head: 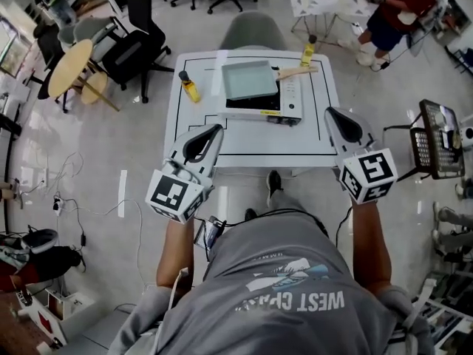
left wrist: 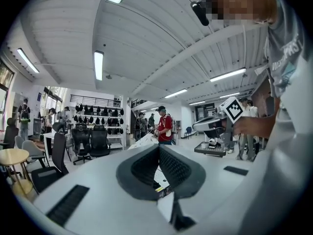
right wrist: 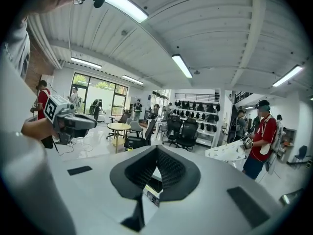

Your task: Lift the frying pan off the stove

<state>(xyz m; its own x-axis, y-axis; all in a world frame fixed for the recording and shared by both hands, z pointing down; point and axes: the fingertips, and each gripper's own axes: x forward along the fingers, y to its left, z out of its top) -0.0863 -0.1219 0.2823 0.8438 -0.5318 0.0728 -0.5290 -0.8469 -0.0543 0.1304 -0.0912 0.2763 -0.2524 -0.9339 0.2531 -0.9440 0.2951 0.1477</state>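
Note:
A square grey-green frying pan [head: 250,79] with a wooden handle [head: 296,72] sits on a portable stove [head: 290,98] at the back of the white table [head: 251,143]. Both grippers are held up in front of the person, short of the table's near edge and well apart from the pan. My left gripper [head: 214,130] points at the table's near left and its jaws are shut with nothing between them [left wrist: 159,147]. My right gripper [head: 330,113] hangs by the table's near right corner, also shut and empty [right wrist: 157,147]. Both gripper views look up across the room.
A yellow bottle [head: 190,87] stands left of the stove and another [head: 307,52] by the handle's far end. A grey chair [head: 253,29] sits behind the table. Office chairs [head: 133,46], a round wooden table [head: 70,66], a cart [head: 437,139] and a person in red [head: 399,6] surround it.

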